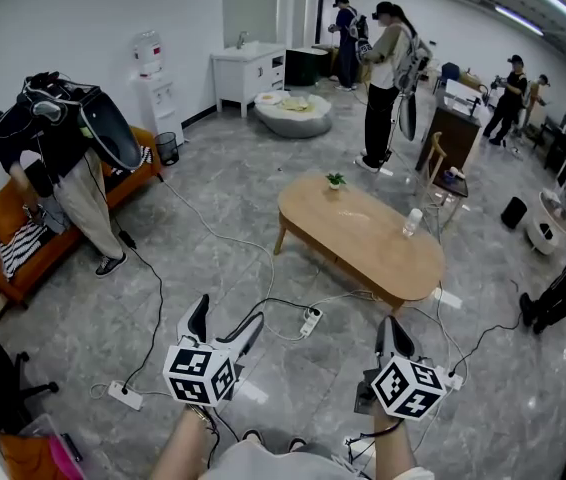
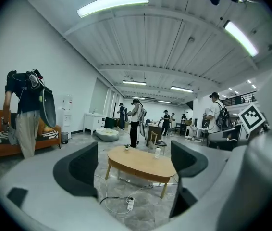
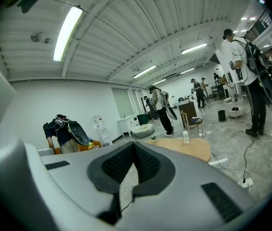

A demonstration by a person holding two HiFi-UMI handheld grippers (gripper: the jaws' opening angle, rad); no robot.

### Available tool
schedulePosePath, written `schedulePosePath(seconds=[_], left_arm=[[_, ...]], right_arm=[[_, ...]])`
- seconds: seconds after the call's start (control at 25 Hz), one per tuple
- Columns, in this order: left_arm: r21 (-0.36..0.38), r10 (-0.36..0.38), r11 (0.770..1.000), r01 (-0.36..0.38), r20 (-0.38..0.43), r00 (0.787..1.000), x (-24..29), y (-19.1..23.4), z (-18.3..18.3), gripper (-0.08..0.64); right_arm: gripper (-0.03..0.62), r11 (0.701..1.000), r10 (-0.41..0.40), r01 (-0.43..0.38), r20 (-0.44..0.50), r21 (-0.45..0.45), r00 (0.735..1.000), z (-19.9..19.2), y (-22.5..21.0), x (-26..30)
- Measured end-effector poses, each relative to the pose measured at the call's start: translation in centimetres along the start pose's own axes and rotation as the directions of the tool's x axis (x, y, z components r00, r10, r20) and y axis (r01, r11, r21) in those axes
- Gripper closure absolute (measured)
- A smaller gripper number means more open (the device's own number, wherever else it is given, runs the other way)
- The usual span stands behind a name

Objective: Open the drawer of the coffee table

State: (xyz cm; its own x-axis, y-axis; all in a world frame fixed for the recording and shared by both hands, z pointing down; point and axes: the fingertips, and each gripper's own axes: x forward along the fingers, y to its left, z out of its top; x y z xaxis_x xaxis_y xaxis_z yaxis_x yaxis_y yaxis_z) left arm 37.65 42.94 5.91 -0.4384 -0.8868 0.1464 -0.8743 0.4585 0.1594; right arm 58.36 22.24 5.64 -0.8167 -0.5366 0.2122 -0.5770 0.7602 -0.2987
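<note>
The left gripper (image 1: 228,314) gapes wide on nothing, and the right gripper (image 1: 393,323) is pinched together, empty. The oval coffee table (image 1: 363,240) stands well ahead. Floor cables (image 1: 263,303) and a power strip (image 1: 310,320) lie between, so stepping in risks snagging them.

**Busy room around a grey marble floor**

In the head view, an orange sofa (image 1: 8,268) sits at nine o'clock, with a person (image 1: 63,168) in dark clothes bent over just beside it. A small dark bin (image 1: 167,148) stands near the sofa's far end. At eleven o'clock a white water dispenser (image 1: 153,83) stands against the wall, and a white cabinet (image 1: 248,73) is at twelve, with a round grey floor cushion (image 1: 293,113) in front of it. A person with a backpack (image 1: 385,83) stands at one o'clock. Near the centre are a small potted plant (image 1: 335,181) and a clear bottle (image 1: 413,222). Cables trail over the floor (image 1: 213,248) to two white power strips, one at six (image 1: 310,321) and one at seven (image 1: 125,396).
</note>
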Motion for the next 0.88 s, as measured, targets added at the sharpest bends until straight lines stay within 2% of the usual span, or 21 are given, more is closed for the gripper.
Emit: schedulePosePath(seconds=[0.44, 0.88], left_arm=[[-0.02, -0.05, 0.999, 0.051, 0.01, 0.999, 0.0, 1.5, -0.4, 0.028], [-0.01, -0.055, 0.998, 0.055, -0.005, 0.998, 1.0, 7.8, -0.2, 0.025]], right_arm=[[0.592, 0.999, -0.037, 0.037, -0.003, 0.005, 0.999, -0.9, 0.7, 0.4], [0.592, 0.996, -0.089, 0.088, 0.013, 0.032, 0.996, -2.2, 4.2, 2.4]])
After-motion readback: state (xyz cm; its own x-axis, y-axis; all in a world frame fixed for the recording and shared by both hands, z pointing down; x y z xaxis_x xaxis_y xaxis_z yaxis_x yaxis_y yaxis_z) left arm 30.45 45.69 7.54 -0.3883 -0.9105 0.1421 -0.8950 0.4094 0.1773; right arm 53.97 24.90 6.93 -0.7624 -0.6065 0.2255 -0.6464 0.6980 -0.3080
